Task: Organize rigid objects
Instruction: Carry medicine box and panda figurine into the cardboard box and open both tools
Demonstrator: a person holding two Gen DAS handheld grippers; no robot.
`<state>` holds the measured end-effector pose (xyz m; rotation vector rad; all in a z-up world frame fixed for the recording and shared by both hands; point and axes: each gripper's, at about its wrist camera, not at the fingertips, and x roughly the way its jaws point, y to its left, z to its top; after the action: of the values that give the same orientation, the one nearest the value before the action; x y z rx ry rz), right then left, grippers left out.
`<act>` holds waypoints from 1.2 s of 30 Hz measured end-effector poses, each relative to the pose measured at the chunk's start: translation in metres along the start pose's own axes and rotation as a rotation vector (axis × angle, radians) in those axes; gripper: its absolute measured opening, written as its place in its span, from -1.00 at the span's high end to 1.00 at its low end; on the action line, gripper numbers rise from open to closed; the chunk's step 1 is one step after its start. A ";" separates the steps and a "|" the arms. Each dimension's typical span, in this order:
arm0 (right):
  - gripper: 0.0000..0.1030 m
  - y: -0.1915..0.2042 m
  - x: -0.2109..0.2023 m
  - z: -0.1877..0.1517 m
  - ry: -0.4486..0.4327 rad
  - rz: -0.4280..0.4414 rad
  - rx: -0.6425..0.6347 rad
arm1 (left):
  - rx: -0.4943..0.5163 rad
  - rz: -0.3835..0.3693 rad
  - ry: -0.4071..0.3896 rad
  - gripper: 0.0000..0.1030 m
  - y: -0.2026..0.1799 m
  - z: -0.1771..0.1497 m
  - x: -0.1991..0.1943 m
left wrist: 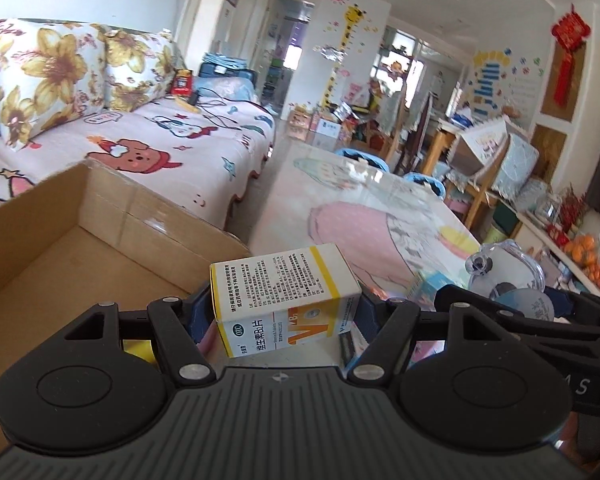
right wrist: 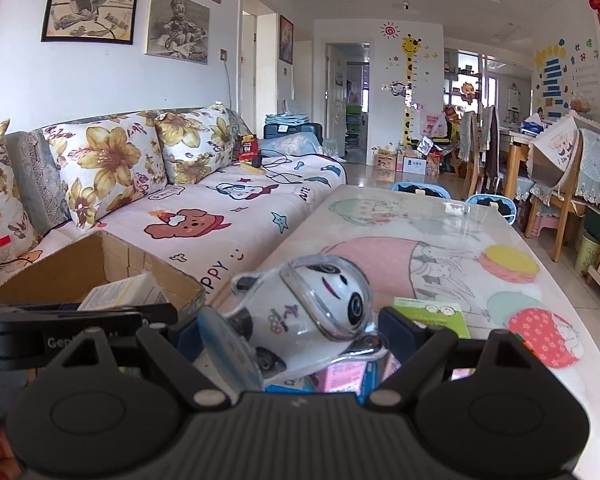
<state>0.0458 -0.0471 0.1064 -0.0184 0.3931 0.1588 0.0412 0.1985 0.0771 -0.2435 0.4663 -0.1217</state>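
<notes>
A white and yellow medicine box (left wrist: 286,300) is pinched by the left hand-held gripper (left wrist: 284,312) and is held just beside the open cardboard box (left wrist: 100,216). A panda figure in clear packaging (right wrist: 312,312) is pinched by the right hand-held gripper (right wrist: 300,328) above the tabletop (right wrist: 440,240). The task is judged as partly done: a green booklet (right wrist: 436,316) and other items are left on the tabletop.

— What kind of place is this?
— A home, a living room. See the sofa (right wrist: 204,208) with flower pillows (right wrist: 108,164).
— And beyond the sofa?
— A giraffe height chart (right wrist: 410,80) on the wall, and framed pictures (right wrist: 90,6) above the sofa.
</notes>
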 end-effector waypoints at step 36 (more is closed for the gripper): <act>-0.76 0.128 0.092 0.005 0.072 0.329 -0.248 | -0.297 0.433 0.008 -0.96 0.052 0.015 -0.015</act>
<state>0.1112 0.0938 0.0772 -0.2051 0.4448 0.5320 0.0381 0.2538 0.0827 -0.4267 0.5352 0.3719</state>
